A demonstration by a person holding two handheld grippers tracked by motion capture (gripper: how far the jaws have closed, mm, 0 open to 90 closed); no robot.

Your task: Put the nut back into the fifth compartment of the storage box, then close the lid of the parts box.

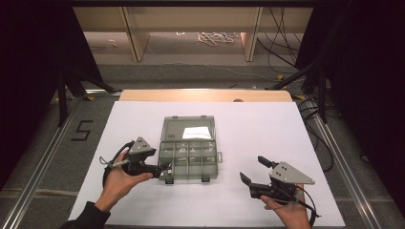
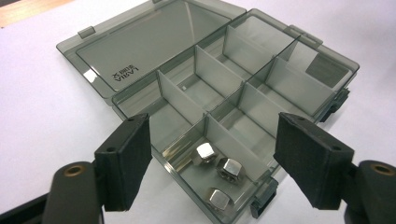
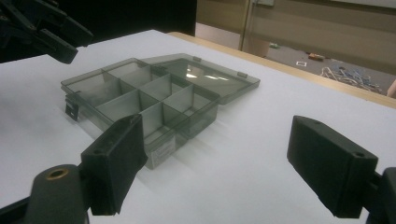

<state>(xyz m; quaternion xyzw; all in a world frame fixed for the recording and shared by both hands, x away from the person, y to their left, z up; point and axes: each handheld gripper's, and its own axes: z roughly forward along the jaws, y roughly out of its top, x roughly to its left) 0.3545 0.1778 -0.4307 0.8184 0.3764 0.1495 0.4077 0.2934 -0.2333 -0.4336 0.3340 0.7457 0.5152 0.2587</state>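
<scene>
The smoky grey translucent plastic organiser box [image 1: 189, 155] sits in the middle of the high view, on the white sheet [image 1: 143, 119] that covers the table, its lid [image 1: 187, 129] folded flat open on the far side. Nearest the bottom edge of that view, the right gripper [image 1: 253, 171] is held in the person's right hand [image 1: 286, 210] at the lower right, well apart from the box; its black jaws stand wide apart with nothing between them, as the right gripper view confirms. A little higher, at centre left, the left gripper [image 1: 166, 168] in the person's left hand [image 1: 119, 181] points at the box's near left corner. In the left gripper view its jaws are spread wide with nothing pinched between the pads, and the box's nearest corner compartment lies in the gap between them at the bottom centre of the frame. Three shiny steel hex nuts [image 2: 219, 179] lie loose in that compartment, close together. The compartments farther up the frame are split by pale grey dividers [image 2: 212, 72]. Beyond the box, at the top of the high view, the pale wooden table edge [image 1: 205, 95] shows, then a grey floor with a tangle of white cord [image 1: 215, 37] at the upper centre.
</scene>
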